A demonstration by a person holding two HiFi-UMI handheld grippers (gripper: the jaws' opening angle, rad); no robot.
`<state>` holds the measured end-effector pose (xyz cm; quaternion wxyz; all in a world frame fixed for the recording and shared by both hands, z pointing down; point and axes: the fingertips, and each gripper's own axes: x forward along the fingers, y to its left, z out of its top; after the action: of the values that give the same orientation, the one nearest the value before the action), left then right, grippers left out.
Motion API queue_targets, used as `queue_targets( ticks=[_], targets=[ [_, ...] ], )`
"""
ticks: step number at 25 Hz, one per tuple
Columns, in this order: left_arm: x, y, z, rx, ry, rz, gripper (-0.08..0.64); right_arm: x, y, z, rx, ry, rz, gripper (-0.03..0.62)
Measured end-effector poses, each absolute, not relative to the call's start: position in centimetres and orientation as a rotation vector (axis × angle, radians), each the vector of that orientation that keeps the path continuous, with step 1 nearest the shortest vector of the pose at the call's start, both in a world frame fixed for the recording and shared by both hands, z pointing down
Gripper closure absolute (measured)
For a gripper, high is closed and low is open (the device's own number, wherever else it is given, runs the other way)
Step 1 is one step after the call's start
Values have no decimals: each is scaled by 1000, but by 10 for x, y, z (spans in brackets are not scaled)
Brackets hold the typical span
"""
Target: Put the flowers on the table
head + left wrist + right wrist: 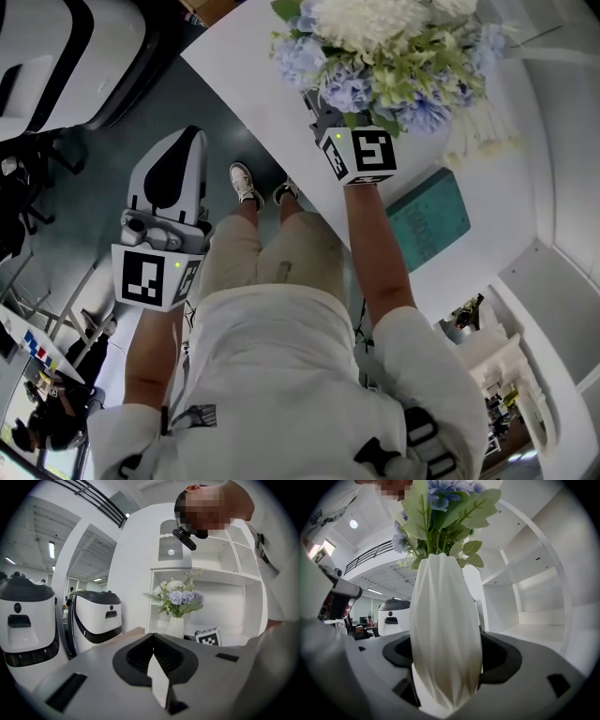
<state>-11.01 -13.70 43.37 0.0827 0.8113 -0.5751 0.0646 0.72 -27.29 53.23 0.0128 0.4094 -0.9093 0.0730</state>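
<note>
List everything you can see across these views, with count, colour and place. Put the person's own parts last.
Flowers: one bunch, white, blue and green, in the vase.
Vase: one, white, ribbed, between the right gripper's jaws.
Table: one, white, top of the head view.
Book: one, teal, flat on the table.
Rounded machines: two, white and black, at the left of the left gripper view.
Shelves: white, behind the vase.
Shoes: two, light, on the dark floor.
Left gripper: one, grey and black, jaws together, empty.
Right gripper: one, grey and black, shut on the vase.
</note>
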Motion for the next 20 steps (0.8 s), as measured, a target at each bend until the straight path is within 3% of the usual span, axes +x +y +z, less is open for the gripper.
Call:
queue_targets(
  ticks=[20],
  targets=[
    [-110,-123,425,2458,-1681,174,545,18,-262,527,1312,-2763,197,186]
  ],
)
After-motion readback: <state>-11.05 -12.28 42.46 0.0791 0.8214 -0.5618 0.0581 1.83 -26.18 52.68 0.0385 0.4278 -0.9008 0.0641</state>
